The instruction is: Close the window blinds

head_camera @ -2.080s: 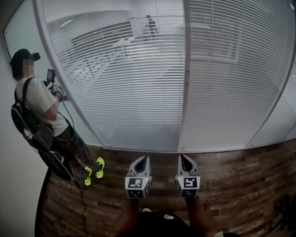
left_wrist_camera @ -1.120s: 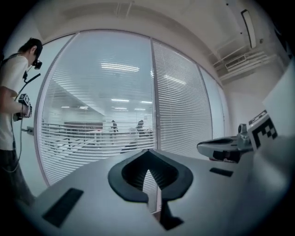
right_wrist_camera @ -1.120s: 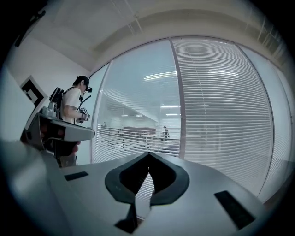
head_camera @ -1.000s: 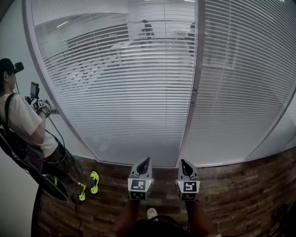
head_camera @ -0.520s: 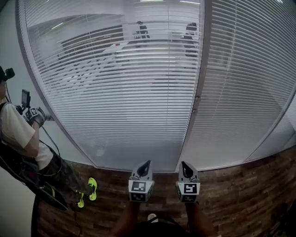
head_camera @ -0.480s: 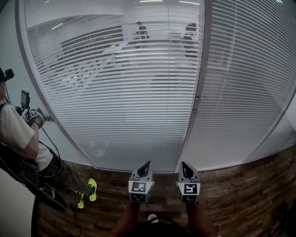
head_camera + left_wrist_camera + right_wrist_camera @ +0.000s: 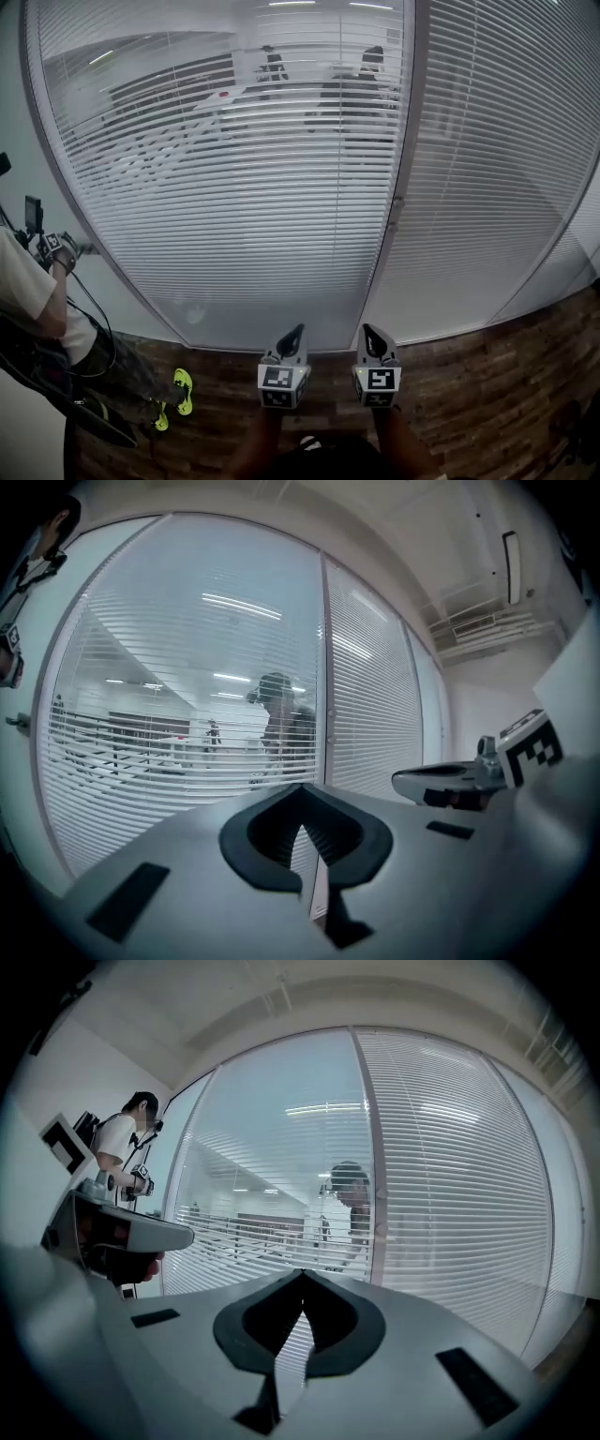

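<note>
The left blind [image 7: 234,178] hangs behind glass with its slats tilted open, so the room beyond shows through. The right blind [image 7: 497,169] has its slats turned closed. A grey mullion [image 7: 401,187] with a small knob [image 7: 397,200] divides them. My left gripper [image 7: 292,337] and right gripper [image 7: 371,336] are held low, side by side, pointing at the foot of the window. Both are shut and hold nothing. In the left gripper view the left gripper [image 7: 302,794] aims at the mullion [image 7: 324,667]. The right gripper [image 7: 302,1277] faces the left blind [image 7: 272,1204].
A person [image 7: 33,300] with a camera rig and a backpack stands at the left wall, with yellow-green shoes [image 7: 178,394]. Wood-plank floor [image 7: 487,384] runs along the window's base. My reflection [image 7: 352,1194] shows faintly in the glass.
The window has drawn nearer and shifted left in the head view. The person at the left has slid toward the frame's edge. Both grippers stay shut, side by side.
</note>
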Demonstrator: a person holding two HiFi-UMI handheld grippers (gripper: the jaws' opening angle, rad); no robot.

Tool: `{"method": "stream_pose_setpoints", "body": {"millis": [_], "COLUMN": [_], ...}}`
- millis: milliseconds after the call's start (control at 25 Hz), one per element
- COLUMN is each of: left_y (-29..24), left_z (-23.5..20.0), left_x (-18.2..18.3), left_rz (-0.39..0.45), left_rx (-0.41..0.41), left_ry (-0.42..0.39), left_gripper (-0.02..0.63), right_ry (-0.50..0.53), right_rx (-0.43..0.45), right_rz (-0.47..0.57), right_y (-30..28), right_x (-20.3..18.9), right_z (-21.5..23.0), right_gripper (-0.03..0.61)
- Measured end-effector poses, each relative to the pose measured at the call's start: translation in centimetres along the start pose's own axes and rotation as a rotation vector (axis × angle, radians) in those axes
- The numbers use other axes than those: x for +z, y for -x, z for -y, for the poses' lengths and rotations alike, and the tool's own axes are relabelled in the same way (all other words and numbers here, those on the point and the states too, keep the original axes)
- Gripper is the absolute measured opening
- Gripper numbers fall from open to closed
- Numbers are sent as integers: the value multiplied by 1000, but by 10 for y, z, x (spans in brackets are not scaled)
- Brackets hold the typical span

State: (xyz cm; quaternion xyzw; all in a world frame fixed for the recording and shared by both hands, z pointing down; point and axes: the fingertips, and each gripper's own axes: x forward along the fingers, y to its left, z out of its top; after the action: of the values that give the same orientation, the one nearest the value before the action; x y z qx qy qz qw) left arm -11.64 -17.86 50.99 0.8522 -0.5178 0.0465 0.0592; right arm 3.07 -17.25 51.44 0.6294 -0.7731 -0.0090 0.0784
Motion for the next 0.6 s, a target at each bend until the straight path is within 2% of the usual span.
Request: {"method": "stream_pose_setpoints", "body": {"millis": [280,440,600], "left_y": [-4,-21,-33], "left_z": [-10,-8,-9], "left_x": [8,-2,4], "left_rz": [8,9,5], "left_rx": [10,-12,1], "left_ry": [13,26,19], "left_gripper": [-6,-6,-6], "right_ry": [-4,9,-2], "right_rx": [-17,-21,-14], "right_rz": [-18,-5,9], "right_y": [-6,-15,-28], "right_x": [3,4,2], "right_z": [1,10,21], "right_gripper": [2,2,2]}}
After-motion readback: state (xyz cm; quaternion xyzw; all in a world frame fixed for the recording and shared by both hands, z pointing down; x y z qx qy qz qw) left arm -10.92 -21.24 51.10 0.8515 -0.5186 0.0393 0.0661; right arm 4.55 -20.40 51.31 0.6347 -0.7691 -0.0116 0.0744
